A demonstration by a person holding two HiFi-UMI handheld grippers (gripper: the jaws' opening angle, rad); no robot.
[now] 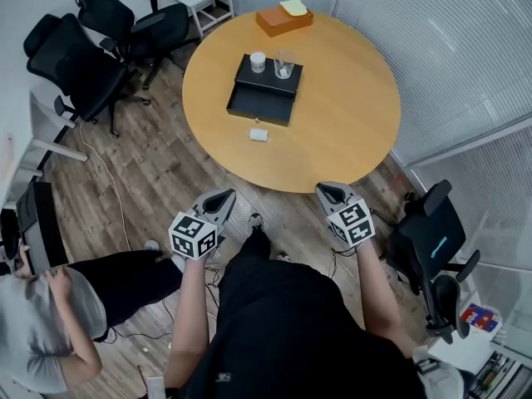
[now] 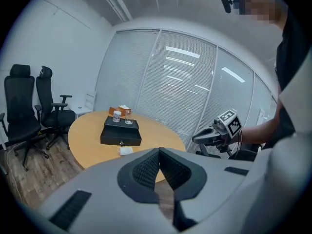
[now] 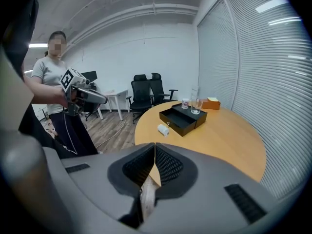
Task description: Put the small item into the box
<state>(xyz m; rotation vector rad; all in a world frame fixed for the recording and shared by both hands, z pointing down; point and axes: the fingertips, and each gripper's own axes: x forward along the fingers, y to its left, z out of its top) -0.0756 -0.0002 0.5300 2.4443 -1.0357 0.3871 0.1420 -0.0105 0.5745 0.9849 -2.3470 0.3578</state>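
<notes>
The small item (image 1: 259, 135), white and stubby, lies on the round table (image 1: 349, 115) just in front of the black box (image 1: 270, 81), whose drawer (image 1: 253, 105) is pulled out toward the table's near edge. From the head view, both tools hang over the floor, short of that near edge. The left gripper (image 1: 219, 201) sits left of the item and the right gripper (image 1: 330, 193) to its right. The item lies ahead of both, between their lines, and the left one looks a touch nearer. Its long axis appears to run across, parallel with the drawer front. A white cup (image 1: 258, 61) and a glass (image 1: 284, 65) stand on the box top, with an orange box (image 1: 284, 19) at the far edge.

Over to the left gripper view: jaws pressed together, nothing between them. The small item (image 2: 125, 150) shows above and left of the tips, the box (image 2: 121, 133) just behind it, and the other tool off to the right.

Now the right gripper view: jaws closed tight again, empty. The item (image 3: 163, 129) sits almost straight ahead, beside the drawer's open front.

So either hand must open up and reach over the near edge. Gripping across the item's short side looks the natural approach, then it's a short hop into that drawer.
</notes>
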